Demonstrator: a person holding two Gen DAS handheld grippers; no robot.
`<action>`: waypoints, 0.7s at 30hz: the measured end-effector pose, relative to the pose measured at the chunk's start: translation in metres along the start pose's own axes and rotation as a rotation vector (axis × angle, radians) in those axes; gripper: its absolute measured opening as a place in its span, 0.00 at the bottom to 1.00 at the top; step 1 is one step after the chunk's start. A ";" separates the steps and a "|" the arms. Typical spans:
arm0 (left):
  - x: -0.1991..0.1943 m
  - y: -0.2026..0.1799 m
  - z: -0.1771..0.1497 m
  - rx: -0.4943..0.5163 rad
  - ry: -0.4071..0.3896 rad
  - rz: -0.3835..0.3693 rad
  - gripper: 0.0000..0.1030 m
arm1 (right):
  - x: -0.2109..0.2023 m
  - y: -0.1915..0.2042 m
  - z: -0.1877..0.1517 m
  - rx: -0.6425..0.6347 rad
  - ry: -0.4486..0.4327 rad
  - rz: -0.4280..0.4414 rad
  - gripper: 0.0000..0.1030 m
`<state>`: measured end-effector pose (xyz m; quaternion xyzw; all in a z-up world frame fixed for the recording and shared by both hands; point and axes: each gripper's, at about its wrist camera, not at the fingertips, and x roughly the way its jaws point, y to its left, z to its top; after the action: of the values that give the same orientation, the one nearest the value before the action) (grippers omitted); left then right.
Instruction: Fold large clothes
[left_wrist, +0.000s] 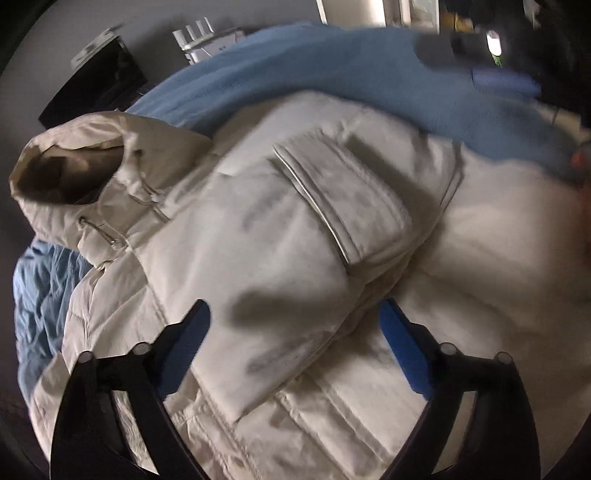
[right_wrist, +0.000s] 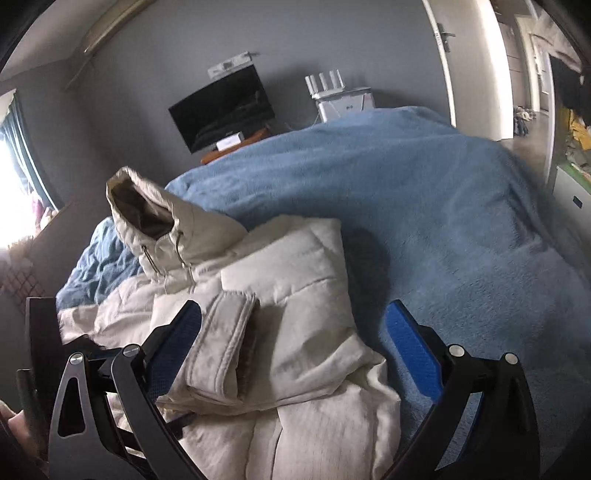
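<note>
A cream padded jacket (left_wrist: 280, 236) with a hood (left_wrist: 74, 173) lies on a blue blanket (left_wrist: 295, 66). A sleeve is folded across its body, cuff (left_wrist: 340, 192) uppermost. My left gripper (left_wrist: 295, 314) is open just above the folded sleeve, holding nothing. In the right wrist view the same jacket (right_wrist: 288, 302) lies with its hood (right_wrist: 147, 206) at the upper left and the sleeve cuff (right_wrist: 225, 332) between my fingers. My right gripper (right_wrist: 291, 317) is open above the jacket's right edge, empty. The other gripper shows blurred at the top right of the left wrist view (left_wrist: 491, 62).
The blue blanket (right_wrist: 424, 206) covers the bed to the right of the jacket. A dark monitor (right_wrist: 221, 107) and a white router (right_wrist: 340, 96) stand against the grey wall beyond the bed. An open door (right_wrist: 469, 66) is at the right, a bright window (right_wrist: 14, 192) at the left.
</note>
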<state>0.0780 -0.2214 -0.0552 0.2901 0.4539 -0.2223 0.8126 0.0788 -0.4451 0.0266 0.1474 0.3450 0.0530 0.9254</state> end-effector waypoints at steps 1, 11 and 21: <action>0.005 -0.001 -0.001 0.013 0.013 0.026 0.72 | 0.003 0.002 -0.003 -0.008 -0.002 -0.008 0.93; -0.037 0.065 -0.027 -0.220 -0.141 0.045 0.15 | 0.011 0.006 -0.010 -0.038 -0.012 -0.038 0.93; -0.092 0.170 -0.099 -0.572 -0.171 0.010 0.12 | 0.018 0.032 -0.019 -0.176 0.004 -0.021 0.93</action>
<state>0.0793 -0.0211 0.0288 0.0319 0.4267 -0.1049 0.8977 0.0805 -0.4071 0.0118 0.0616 0.3424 0.0739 0.9346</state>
